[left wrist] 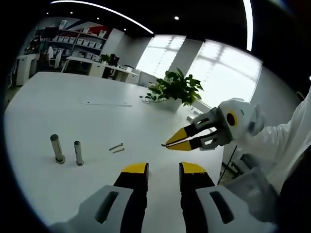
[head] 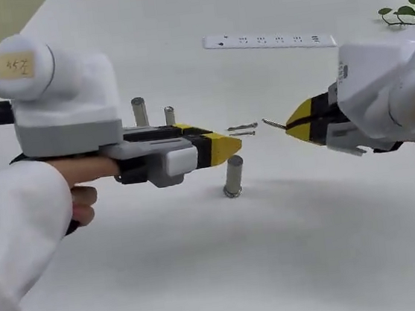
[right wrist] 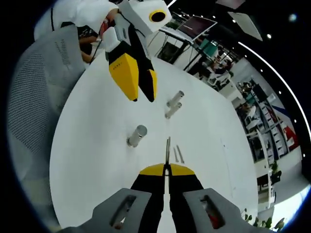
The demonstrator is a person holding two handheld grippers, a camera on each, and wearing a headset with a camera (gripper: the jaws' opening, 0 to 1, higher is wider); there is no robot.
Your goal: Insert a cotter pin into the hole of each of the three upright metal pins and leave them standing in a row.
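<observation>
- Three pins stood upright on the table (head: 206, 276): a far pair (head: 139, 111) close together, and a lone pin (head: 233, 176) nearer the person, well apart from that pair.
- One cotter pin (head: 273, 124) was gripped in the right gripper (head: 292, 125). Its jaws were pressed together on the cotter pin's rear end. The rest stuck straight out past the yellow tips, toward the left gripper (head: 227, 147).
- In the right gripper view the cotter pin (right wrist: 167, 148) ran forward from the closed tips (right wrist: 166, 167), with the lone pin (right wrist: 137, 136) ahead and to its left.
- The left gripper's jaws stood apart with a clear gap, as its own view showed (left wrist: 164, 170), and they held nothing. It hung above the table, carried by a hand (head: 83, 186) in a white sleeve (head: 14, 237).
- In the head view the left gripper's tips sat just above the lone pin, and its body crossed in front of the far pair's bases.
- The two grippers faced each other tip to tip and were apart, not touching.
- Two loose cotters (head: 242, 127) lay flat and side by side on the table, between the two sets of tips and beyond the lone pin.
- A power strip (head: 269, 41) lay at the far side of the table, and a plant (head: 405, 11) showed at the far right.
</observation>
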